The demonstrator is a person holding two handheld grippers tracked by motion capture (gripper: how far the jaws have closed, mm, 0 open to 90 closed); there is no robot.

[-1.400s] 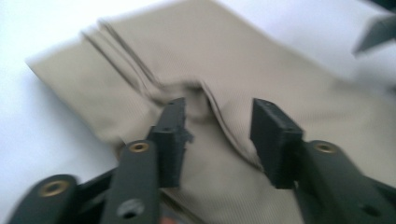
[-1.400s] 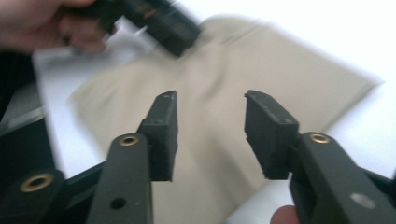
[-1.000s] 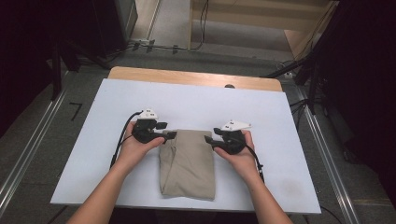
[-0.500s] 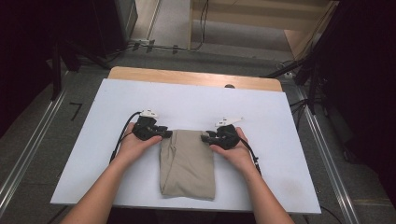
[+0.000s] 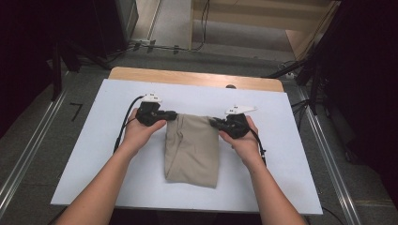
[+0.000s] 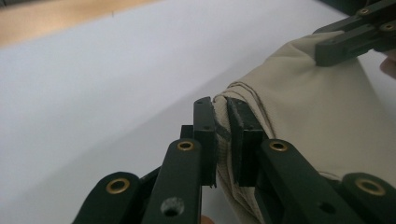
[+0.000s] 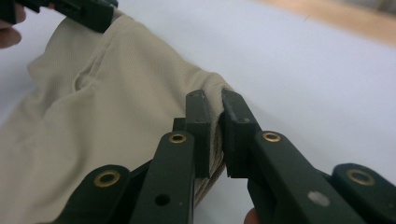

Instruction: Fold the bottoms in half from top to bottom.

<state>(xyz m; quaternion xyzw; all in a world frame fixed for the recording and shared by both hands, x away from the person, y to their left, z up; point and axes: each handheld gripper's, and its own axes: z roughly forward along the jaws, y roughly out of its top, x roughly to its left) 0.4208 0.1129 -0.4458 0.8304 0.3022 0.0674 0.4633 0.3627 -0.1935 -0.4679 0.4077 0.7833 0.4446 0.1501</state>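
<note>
On the white table (image 5: 94,140), the left gripper (image 5: 170,115) pinches the far left corner of the folded beige cloth (image 5: 192,147); its jaws have just been closing, and in the left gripper view the fabric (image 6: 303,107) is squeezed between them. The cloth lies at the middle of the table, its far edge raised between the two hands. At the far right corner, the right gripper (image 5: 216,123) has likewise just been closing and clamps the fabric (image 7: 107,107) between its jaws.
</note>
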